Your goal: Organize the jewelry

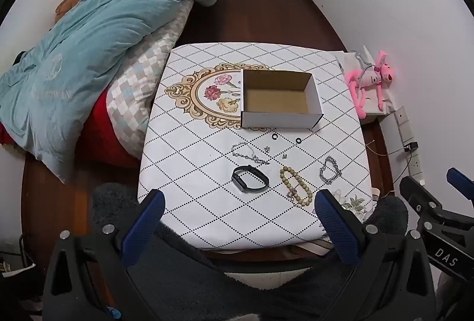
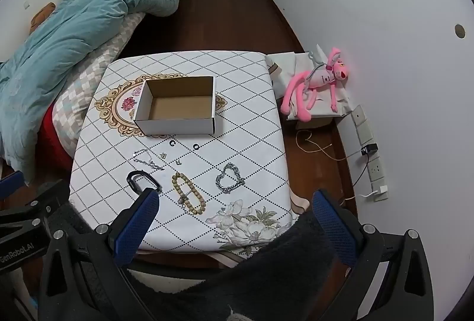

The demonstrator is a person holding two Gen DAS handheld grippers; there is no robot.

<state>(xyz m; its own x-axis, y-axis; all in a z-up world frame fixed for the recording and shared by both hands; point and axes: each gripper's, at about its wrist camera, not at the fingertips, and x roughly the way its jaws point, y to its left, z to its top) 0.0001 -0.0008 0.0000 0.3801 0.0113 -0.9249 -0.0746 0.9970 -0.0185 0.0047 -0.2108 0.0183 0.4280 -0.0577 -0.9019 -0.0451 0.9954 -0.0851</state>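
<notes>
On the desk [image 1: 189, 149]: one open cardboard box [image 1: 280, 99] at 12 o'clock, two black rings [image 1: 274, 136] [image 1: 298, 140], two small earrings [image 1: 267, 148] [image 1: 285, 155], two silver chain bracelets [image 1: 248, 154] [image 1: 329, 170], one beaded bracelet [image 1: 296, 186] and one black watch [image 1: 250, 178] toward 6 o'clock.

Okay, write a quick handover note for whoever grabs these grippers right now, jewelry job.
Left gripper: open, holding nothing, hanging over the table's near edge.
Right gripper: open, holding nothing, same height, beside it.
Box: open at mid-table, nothing inside.
In front of the box, all loose on the cloth: two black rings, two small earrings, thin silver chain, black watch, bead bracelet, chunky silver bracelet.
Done: nothing yet.
Left: every piece into the box. The watch and bead bracelet lie nearest the grippers, probably the easiest start.
</notes>
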